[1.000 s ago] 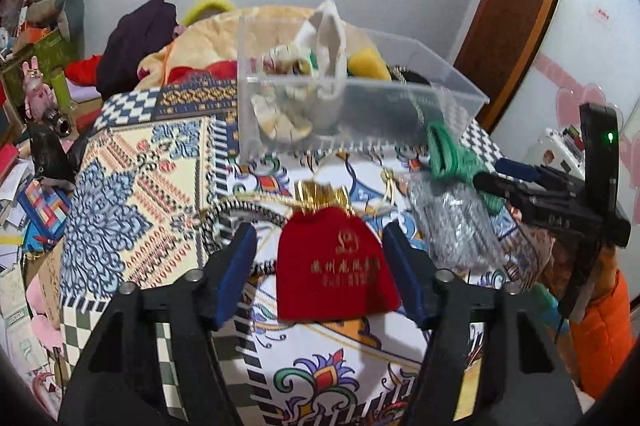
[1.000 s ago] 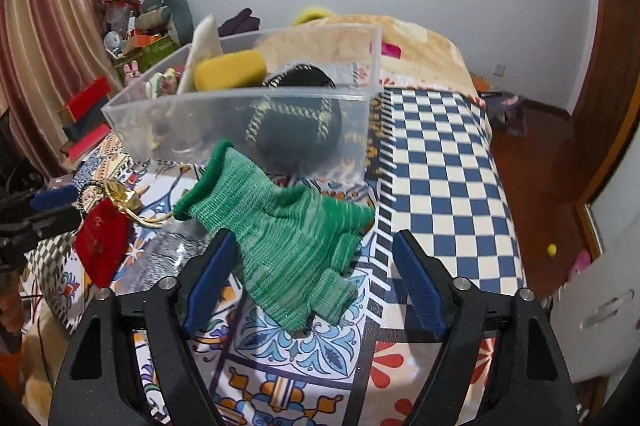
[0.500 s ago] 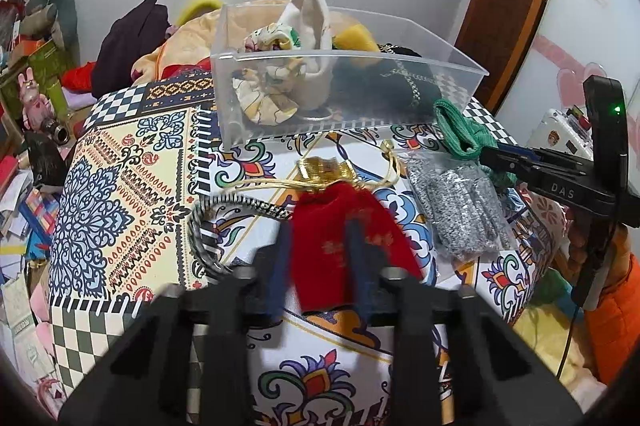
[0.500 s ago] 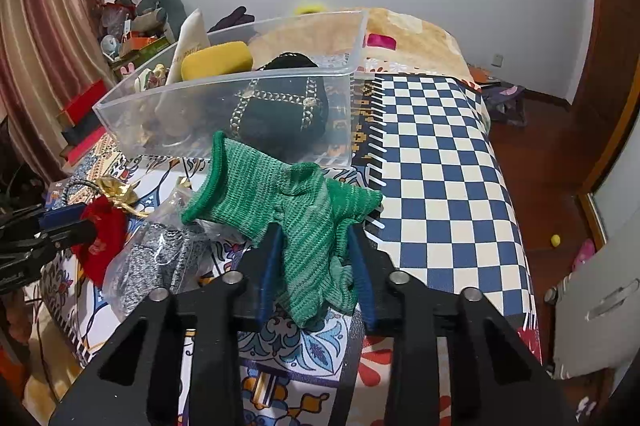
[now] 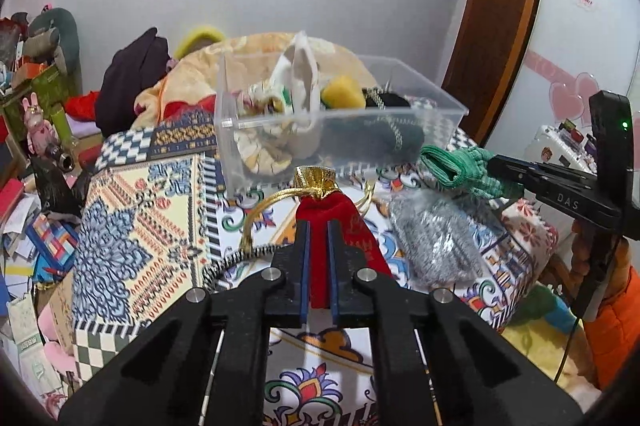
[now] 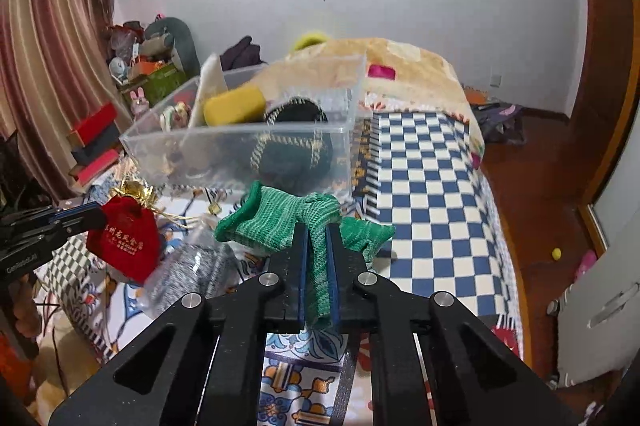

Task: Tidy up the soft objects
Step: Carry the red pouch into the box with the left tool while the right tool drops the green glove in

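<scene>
The left gripper (image 5: 316, 226) is closed on a red pouch (image 5: 326, 210); the right gripper (image 6: 317, 232) is clamped on a green glove (image 6: 280, 222). Both are held above the table. The clear bin (image 6: 240, 146) lies just beyond both, slightly nearer the right gripper.

Both tools (image 5: 318, 226) (image 6: 318, 232) clamped, raised

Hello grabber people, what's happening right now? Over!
Left gripper shut on red pouch. Right gripper shut on green glove. Clear bin just ahead, already part full. Silvery bag on the bedspread between, not blocking.
</scene>
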### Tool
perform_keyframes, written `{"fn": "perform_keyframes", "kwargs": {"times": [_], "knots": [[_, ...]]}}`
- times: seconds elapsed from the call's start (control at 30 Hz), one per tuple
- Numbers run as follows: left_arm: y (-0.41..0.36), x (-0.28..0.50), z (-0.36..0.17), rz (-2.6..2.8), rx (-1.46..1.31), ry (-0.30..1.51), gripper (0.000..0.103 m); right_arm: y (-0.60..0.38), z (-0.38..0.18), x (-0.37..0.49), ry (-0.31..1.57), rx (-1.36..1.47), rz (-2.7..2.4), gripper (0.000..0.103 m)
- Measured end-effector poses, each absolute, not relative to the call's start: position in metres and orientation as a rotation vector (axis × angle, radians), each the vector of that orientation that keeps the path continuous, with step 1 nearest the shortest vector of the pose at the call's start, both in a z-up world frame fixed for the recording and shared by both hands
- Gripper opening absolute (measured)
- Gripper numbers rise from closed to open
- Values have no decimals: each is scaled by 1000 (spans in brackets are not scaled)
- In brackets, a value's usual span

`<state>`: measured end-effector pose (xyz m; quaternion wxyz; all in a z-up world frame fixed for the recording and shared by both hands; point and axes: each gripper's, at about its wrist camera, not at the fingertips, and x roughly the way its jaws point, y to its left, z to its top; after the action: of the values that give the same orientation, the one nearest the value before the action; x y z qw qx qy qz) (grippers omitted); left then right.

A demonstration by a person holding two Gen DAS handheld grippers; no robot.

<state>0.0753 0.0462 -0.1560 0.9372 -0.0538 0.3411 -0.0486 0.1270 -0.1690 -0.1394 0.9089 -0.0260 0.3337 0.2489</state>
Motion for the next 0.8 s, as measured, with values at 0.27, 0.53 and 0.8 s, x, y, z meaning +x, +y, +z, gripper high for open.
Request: {"fn": "perform_keyframes", "kwargs": {"times": [0.27,0.53,0.8], "knots": [[55,79,-130,-84,-121,628,6,-165,-111,117,604,-43,525,7],[65,88,-107,-70,-138,566,6,-158,-89,118,527,-22,544,7],[67,106,-77,-45,-126,479,6,-142,-70,131,460,-6,558,7]]}}
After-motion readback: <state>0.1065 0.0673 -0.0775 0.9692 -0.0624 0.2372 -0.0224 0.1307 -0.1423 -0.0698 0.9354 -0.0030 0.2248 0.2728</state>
